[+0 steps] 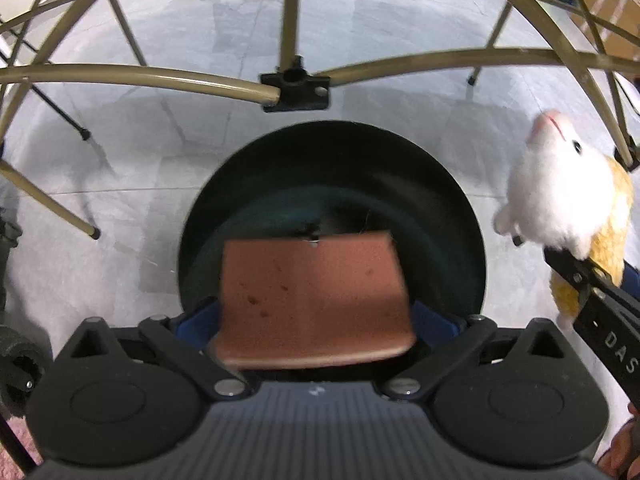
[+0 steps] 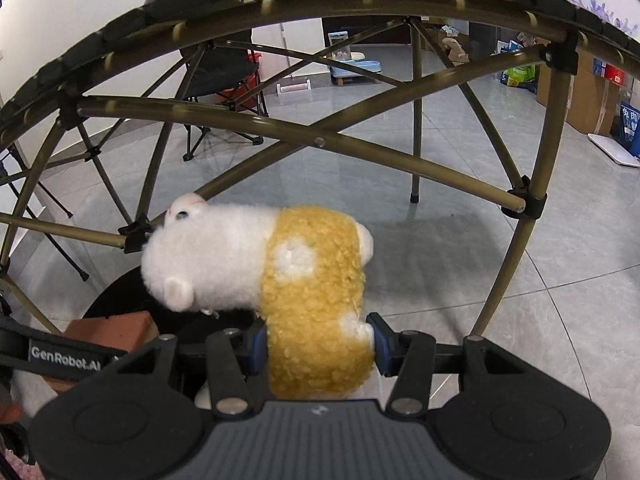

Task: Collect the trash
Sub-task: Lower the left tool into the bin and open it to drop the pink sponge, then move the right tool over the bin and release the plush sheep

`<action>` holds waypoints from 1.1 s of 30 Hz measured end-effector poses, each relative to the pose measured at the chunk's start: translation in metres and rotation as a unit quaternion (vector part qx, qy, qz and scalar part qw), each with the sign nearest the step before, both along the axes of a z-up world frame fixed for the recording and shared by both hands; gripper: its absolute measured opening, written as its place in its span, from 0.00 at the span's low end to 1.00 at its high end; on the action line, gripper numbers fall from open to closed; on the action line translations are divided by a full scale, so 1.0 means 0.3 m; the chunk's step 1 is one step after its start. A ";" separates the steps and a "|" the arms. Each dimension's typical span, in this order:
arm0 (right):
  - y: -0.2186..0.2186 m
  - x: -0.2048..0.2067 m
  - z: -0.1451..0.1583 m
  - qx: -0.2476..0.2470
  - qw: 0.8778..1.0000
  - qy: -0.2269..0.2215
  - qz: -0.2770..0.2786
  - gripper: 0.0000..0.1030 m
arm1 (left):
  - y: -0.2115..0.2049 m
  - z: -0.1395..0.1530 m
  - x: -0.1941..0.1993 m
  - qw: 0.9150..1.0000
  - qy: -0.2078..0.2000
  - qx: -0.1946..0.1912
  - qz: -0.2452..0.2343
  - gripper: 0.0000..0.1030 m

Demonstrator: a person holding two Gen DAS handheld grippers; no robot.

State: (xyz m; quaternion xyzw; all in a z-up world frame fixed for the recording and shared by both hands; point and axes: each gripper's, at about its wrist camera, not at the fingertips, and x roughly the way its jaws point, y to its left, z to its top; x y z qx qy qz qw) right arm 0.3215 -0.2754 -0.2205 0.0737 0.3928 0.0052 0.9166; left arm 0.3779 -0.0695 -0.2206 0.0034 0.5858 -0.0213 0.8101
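Sponge [image 1: 314,300] hides left gripper [image 1: 316,312] fingertips.

Black bin [image 1: 332,184] mouth sat open below, way down partly blocked by brown block [image 1: 314,300] between the wide left gripper [image 1: 316,316] jaws. Table frame tubes [image 1: 140,78] and black joint [image 1: 296,92] crossed just beyond the bin rim. Plush toy [image 2: 280,264] in right gripper [image 2: 318,344] crowded the bin's right side. Floor [image 2: 520,320] to the right lay clear.
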 end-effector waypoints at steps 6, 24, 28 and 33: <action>0.021 0.002 0.013 -0.001 1.000 -0.003 0.008 0.47 | 0.034 0.006 -0.004 1.000 -0.003 0.004 0.015 1.00; 0.325 0.043 0.084 -0.011 0.994 0.014 0.107 0.47 | 0.393 0.129 -0.109 0.993 -0.063 0.029 0.093 1.00; 0.407 0.060 0.067 -0.024 0.992 0.035 0.122 0.47 | 0.475 0.128 -0.113 0.991 -0.064 0.029 0.116 1.00; 0.489 0.090 0.062 -0.033 0.990 0.050 0.127 0.47 | 0.541 0.140 -0.127 0.989 -0.067 0.024 0.130 1.00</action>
